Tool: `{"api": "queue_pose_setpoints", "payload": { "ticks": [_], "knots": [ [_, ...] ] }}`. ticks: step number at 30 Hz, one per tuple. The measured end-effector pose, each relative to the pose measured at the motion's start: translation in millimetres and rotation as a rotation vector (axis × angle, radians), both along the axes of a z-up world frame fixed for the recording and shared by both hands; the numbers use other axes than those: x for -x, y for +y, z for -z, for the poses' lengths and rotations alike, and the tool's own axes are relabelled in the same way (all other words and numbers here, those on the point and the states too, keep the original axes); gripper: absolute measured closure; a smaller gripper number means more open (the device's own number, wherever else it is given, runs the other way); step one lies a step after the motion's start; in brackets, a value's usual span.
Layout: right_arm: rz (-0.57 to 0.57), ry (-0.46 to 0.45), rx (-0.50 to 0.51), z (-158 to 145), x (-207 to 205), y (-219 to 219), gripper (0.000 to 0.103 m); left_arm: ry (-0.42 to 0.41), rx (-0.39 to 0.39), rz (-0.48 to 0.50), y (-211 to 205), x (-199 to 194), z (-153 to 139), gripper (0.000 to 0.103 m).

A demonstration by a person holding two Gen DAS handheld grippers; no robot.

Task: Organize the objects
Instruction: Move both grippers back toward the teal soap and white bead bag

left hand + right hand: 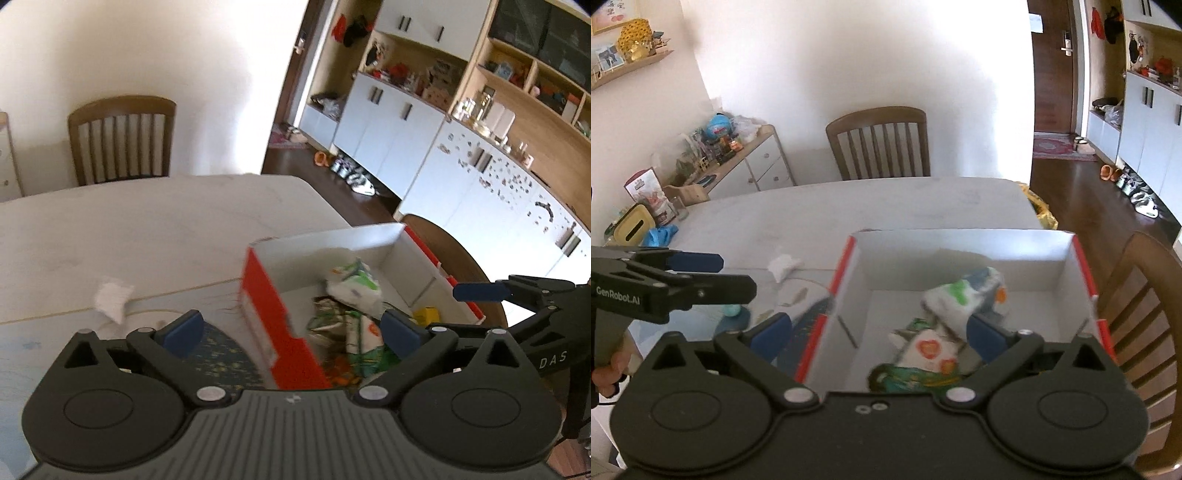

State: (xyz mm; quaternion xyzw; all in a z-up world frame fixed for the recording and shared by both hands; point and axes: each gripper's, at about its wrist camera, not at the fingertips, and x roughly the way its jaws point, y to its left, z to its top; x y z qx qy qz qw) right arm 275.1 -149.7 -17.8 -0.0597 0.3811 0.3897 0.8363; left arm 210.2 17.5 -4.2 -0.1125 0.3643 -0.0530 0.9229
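Both claws (291,332) (881,334) gape over the box (964,243); only left view shows a yellow item (426,315).

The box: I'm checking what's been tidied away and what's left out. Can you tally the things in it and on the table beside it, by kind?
In the box:
Snack packets: 3 visible
Small yellow item: 1
On the table:
Crumpled tissue: 1
Total: 5

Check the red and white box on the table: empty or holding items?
Holding items. The box has no lid on, and several snack packets lie on its white floor; much of the floor is bare.
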Motion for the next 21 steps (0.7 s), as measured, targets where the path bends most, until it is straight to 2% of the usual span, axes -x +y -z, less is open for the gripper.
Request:
{"api": "queue_pose_setpoints", "payload": {
  "ticks": [11, 21],
  "knots": [
    [-0.030, -0.004, 0.024, 0, 28, 81, 0.001, -0.007, -0.027, -0.059, 75, 29, 7, 0.000],
    [-0.030, 0.005, 0.064, 14, 34, 154, 0.001, -0.007, -0.059, -0.123, 135, 41, 25, 0.000]
  ]
}}
